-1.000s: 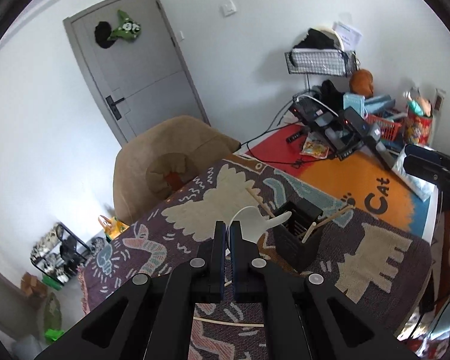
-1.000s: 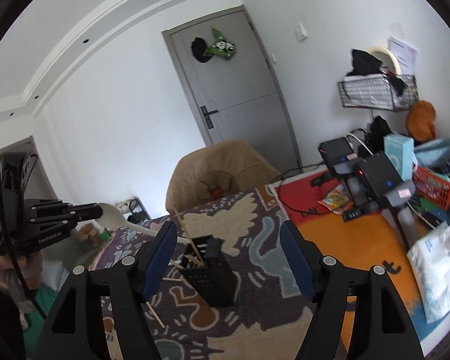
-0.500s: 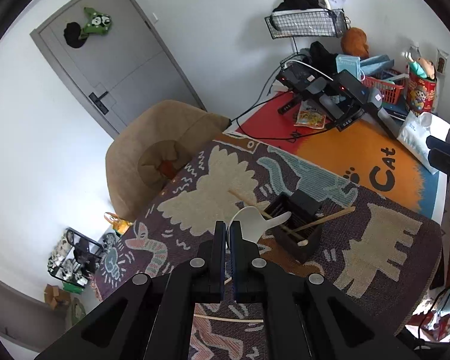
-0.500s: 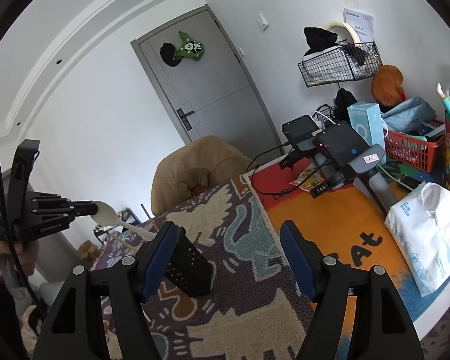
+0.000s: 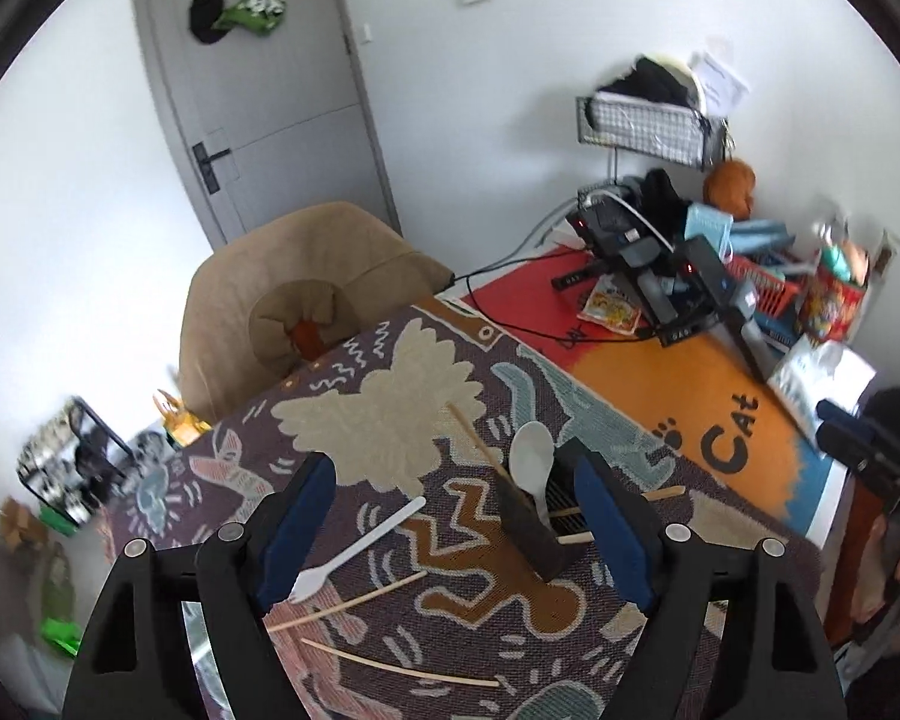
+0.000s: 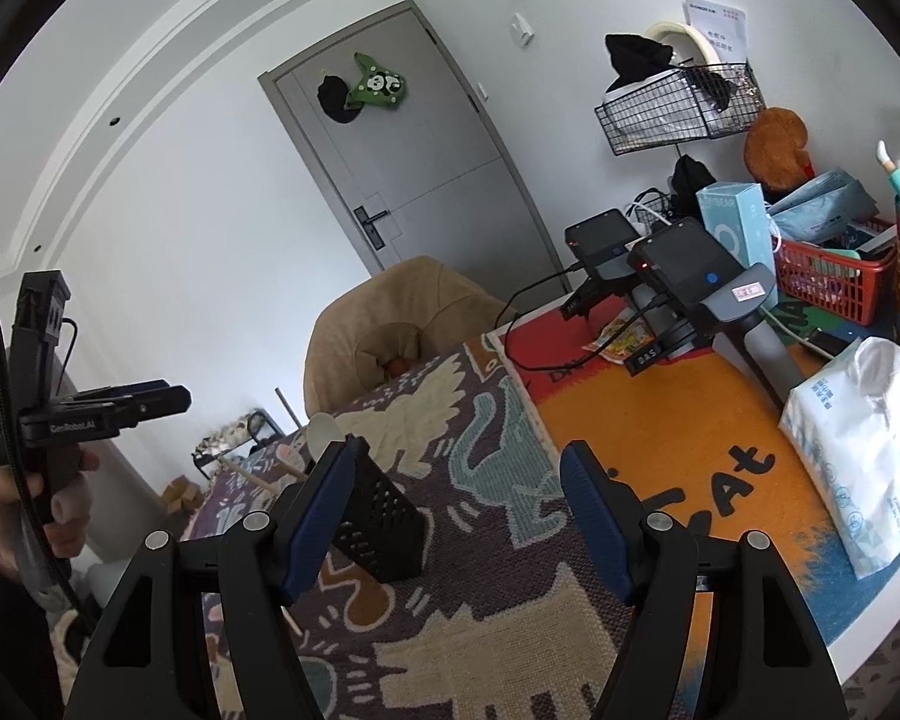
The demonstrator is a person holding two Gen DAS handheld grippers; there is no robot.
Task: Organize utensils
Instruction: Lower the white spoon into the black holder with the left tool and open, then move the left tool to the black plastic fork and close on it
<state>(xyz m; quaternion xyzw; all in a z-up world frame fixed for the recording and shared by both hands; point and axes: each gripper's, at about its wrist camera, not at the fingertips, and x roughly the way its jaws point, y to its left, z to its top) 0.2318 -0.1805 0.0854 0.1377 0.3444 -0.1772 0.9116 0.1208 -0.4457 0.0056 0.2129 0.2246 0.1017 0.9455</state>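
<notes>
A black perforated utensil holder (image 5: 537, 531) stands on the patterned mat; it also shows in the right wrist view (image 6: 384, 525). A white spoon (image 5: 531, 468) stands in it, bowl up, with several wooden sticks. My left gripper (image 5: 456, 531) is open and empty above the mat, near the holder. A white plastic utensil (image 5: 360, 546) and two wooden sticks (image 5: 348, 600) lie loose on the mat to the holder's left. My right gripper (image 6: 456, 525) is open and empty, just right of the holder. The left gripper (image 6: 150, 399) shows at the left of the right wrist view.
A tan chair (image 5: 306, 312) stands behind the table. At the back right are camera gear (image 6: 678, 276), a red basket (image 6: 834, 282), a white packet (image 6: 864, 450) and a wire rack (image 6: 678, 108). The orange mat (image 6: 660, 450) lies to the right.
My left gripper has opened and let go of the white spoon, which now stands in the holder. The right gripper stayed open and swung toward the holder.
</notes>
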